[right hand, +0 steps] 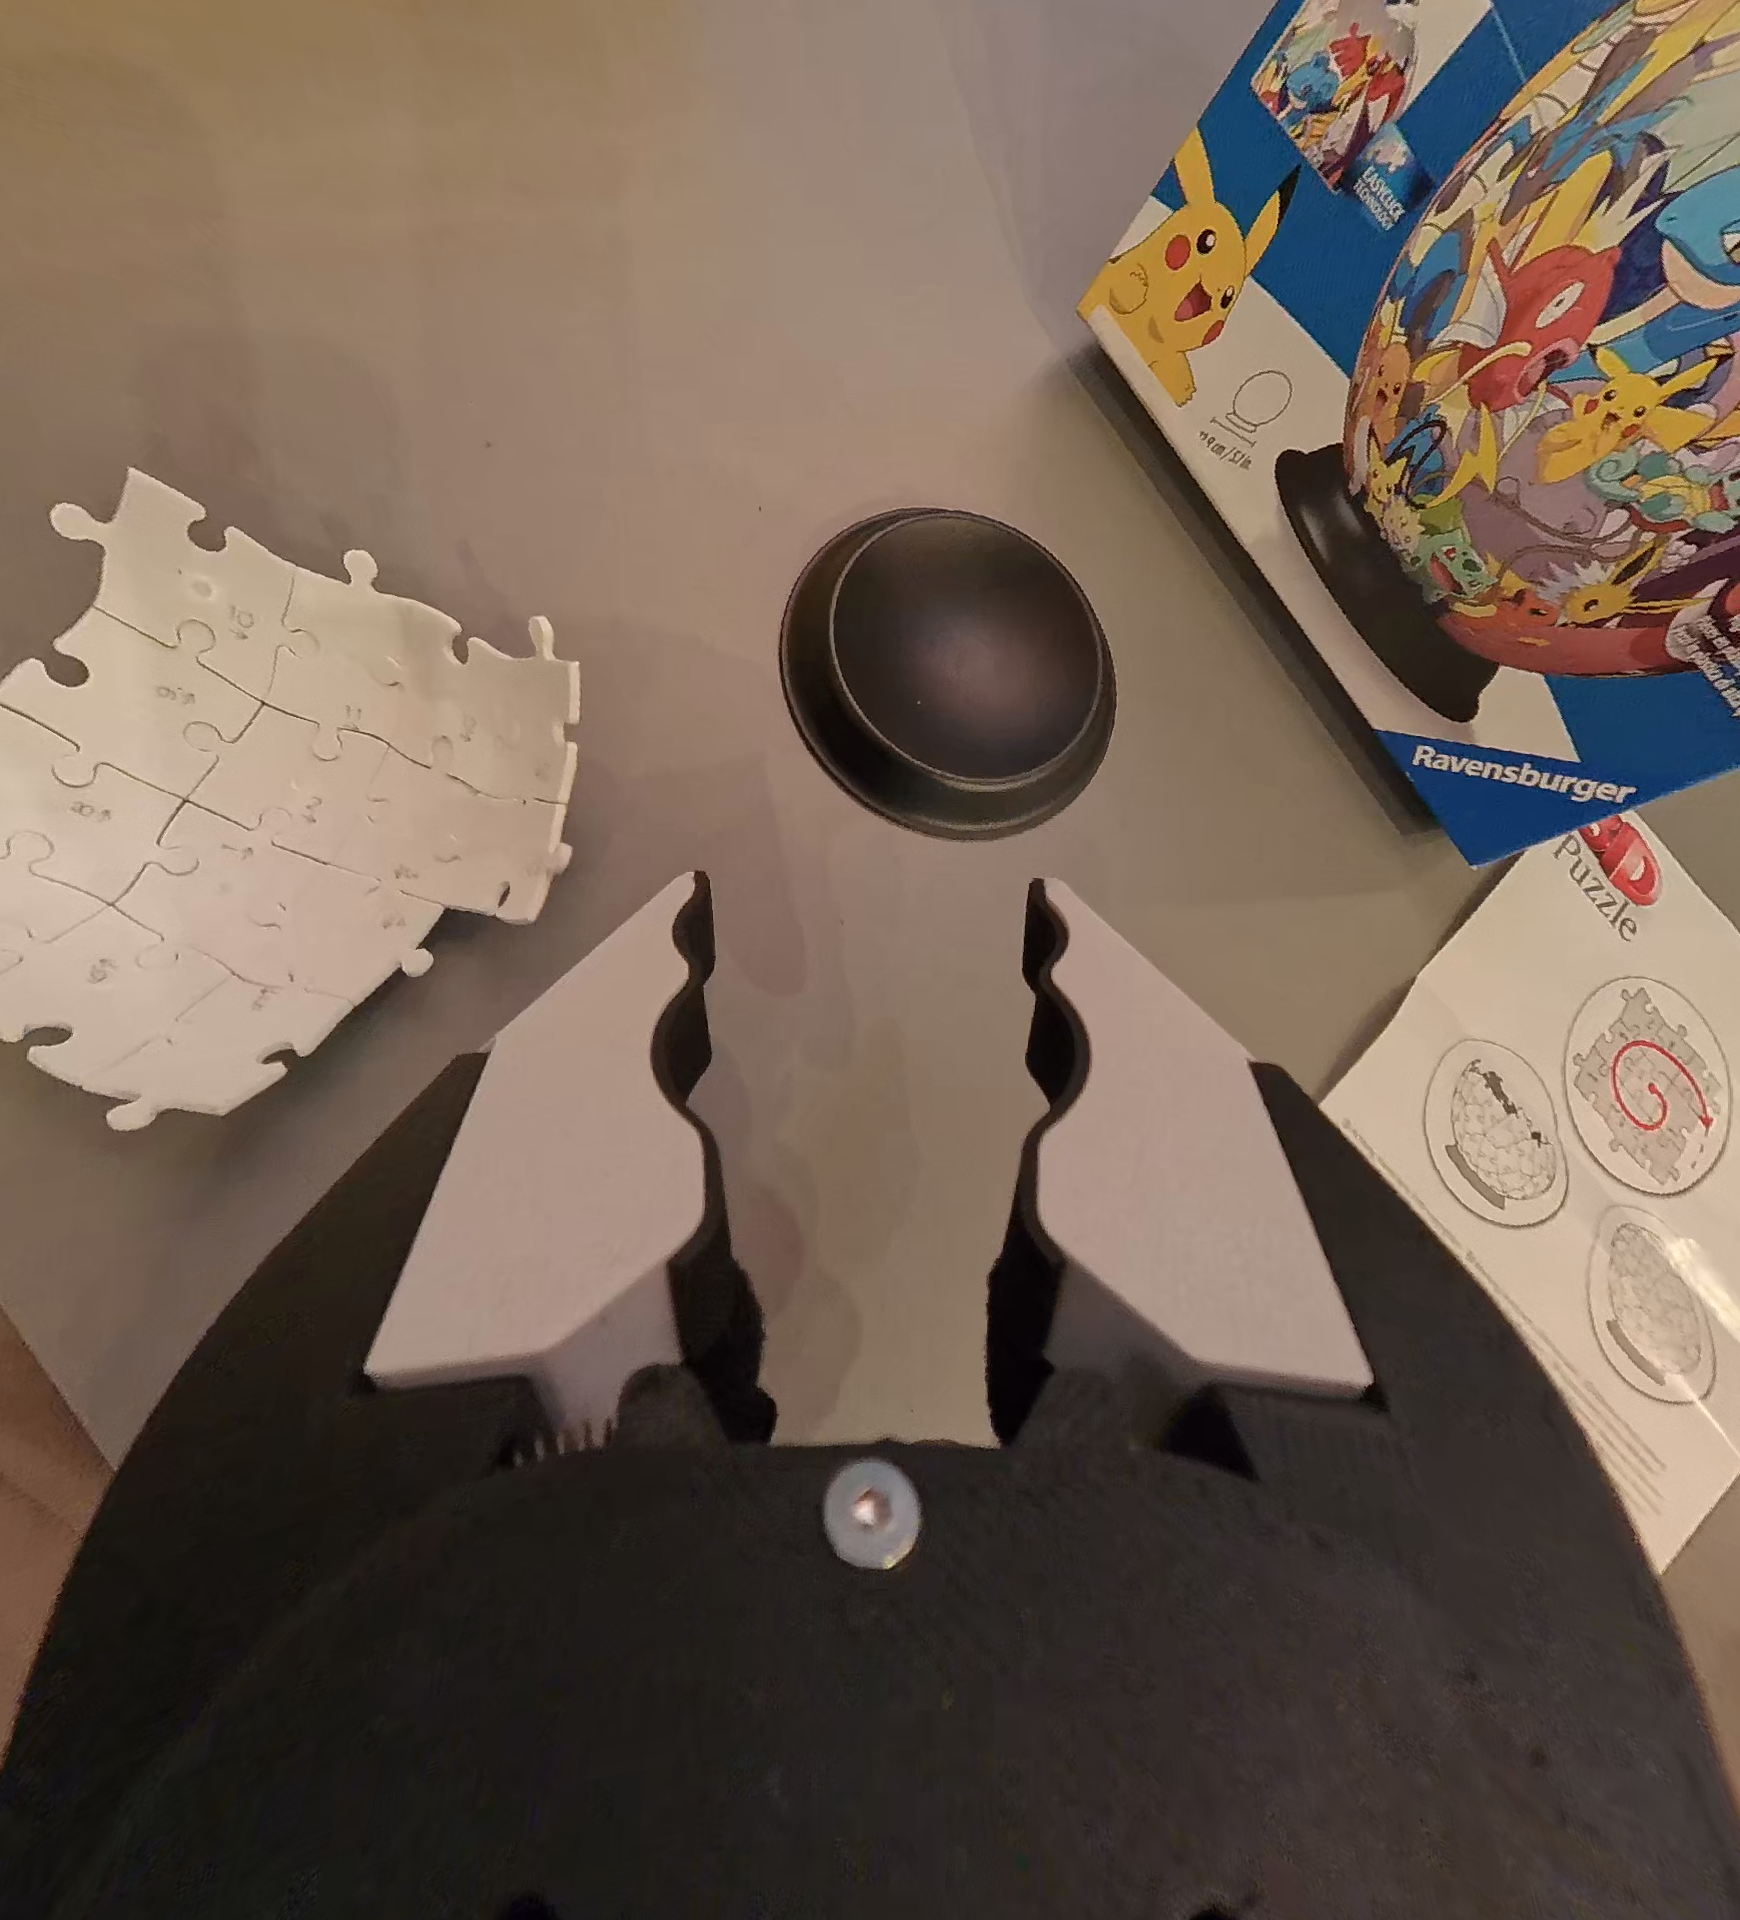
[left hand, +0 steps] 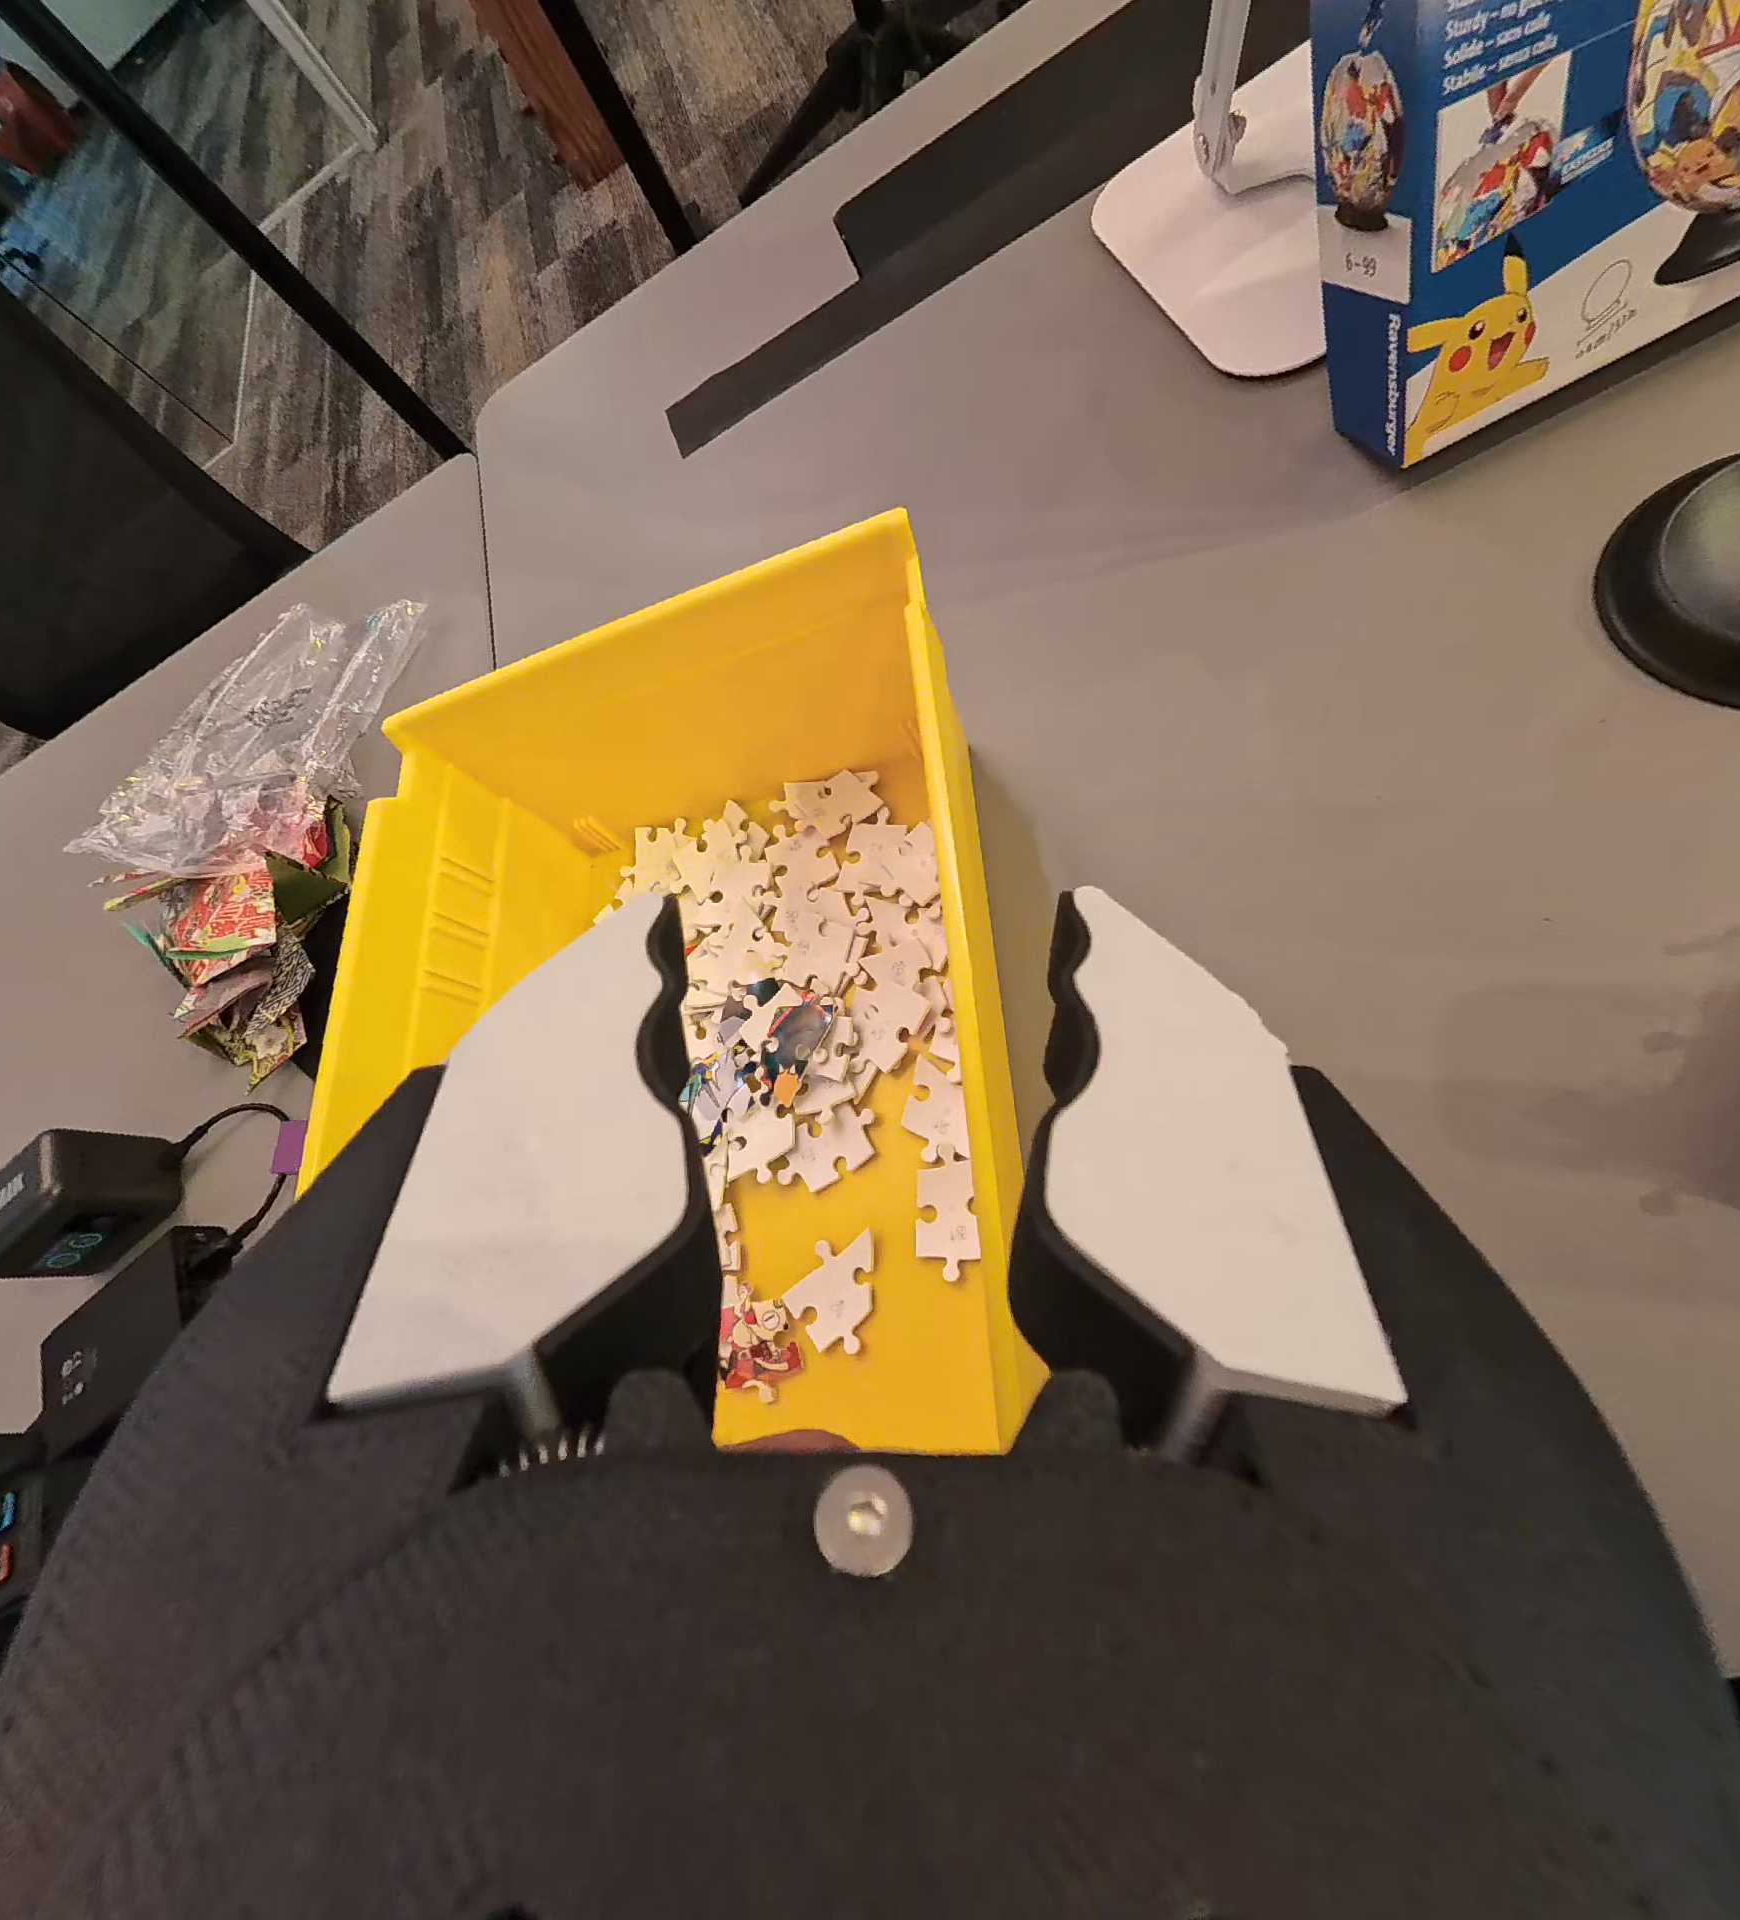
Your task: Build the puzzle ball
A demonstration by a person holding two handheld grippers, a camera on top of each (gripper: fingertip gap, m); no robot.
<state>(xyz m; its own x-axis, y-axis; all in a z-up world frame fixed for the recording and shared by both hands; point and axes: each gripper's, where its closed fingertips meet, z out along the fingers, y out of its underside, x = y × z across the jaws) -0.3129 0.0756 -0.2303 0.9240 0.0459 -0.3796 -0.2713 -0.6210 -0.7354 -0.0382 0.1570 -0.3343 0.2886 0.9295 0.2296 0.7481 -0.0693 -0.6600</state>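
Note:
In the left wrist view my left gripper (left hand: 866, 909) is open and empty above a yellow bin (left hand: 658, 686) holding several loose puzzle pieces (left hand: 824, 935), most white side up. In the right wrist view my right gripper (right hand: 866, 883) is open and empty over the grey table. A curved patch of joined puzzle pieces (right hand: 232, 790), white side up, lies to its left. The black round ball stand (right hand: 949, 670) sits just ahead of the fingertips; it also shows in the left wrist view (left hand: 1728, 582).
The blue puzzle box (right hand: 1531, 416) stands at the far right, also seen in the left wrist view (left hand: 1531, 208). An instruction sheet (right hand: 1593, 1174) lies right of my right gripper. A plastic bag with coloured paper (left hand: 232, 831), black chargers (left hand: 66, 1205) and a white lamp base (left hand: 1219, 239) are nearby. The white lamp base (left hand: 1219, 239) is closer to my right gripper, around 30 cm from its tips; the left tips are 40 cm off.

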